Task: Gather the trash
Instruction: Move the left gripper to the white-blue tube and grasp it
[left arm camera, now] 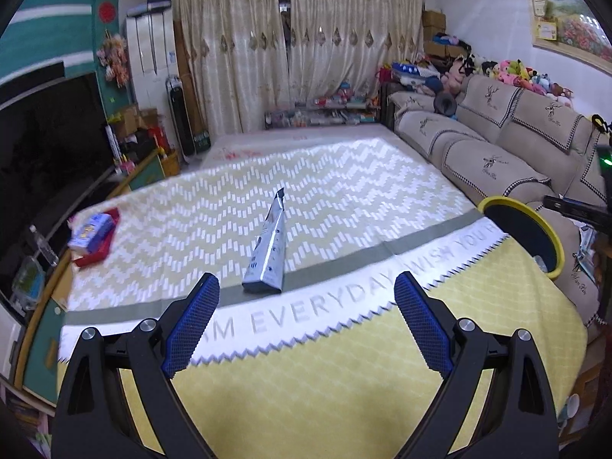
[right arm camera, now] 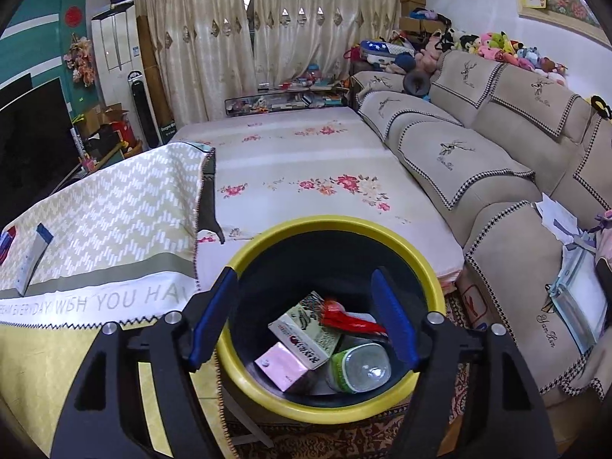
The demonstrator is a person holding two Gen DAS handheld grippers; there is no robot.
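Left gripper [left arm camera: 306, 321] wide open, empty, facing long silver-blue foil wrapper [left arm camera: 266, 256] on yellow chevron tablecloth [left arm camera: 344, 199]; right gripper [right arm camera: 302, 313] open, empty, over yellow-rimmed black bin [right arm camera: 432, 271]; thin wrapper may slip from pads

Left gripper [left arm camera: 306, 308] jaws wide apart, nothing between them, pointing forward and angled down. Both blue pads [left arm camera: 191, 329] visible, black finger arms spread in a V. Right gripper [right arm camera: 302, 317] jaws also apart, nothing held between the pads [right arm camera: 394, 317], angled down. Part of the right gripper body shows at the far right edge of the left wrist view.
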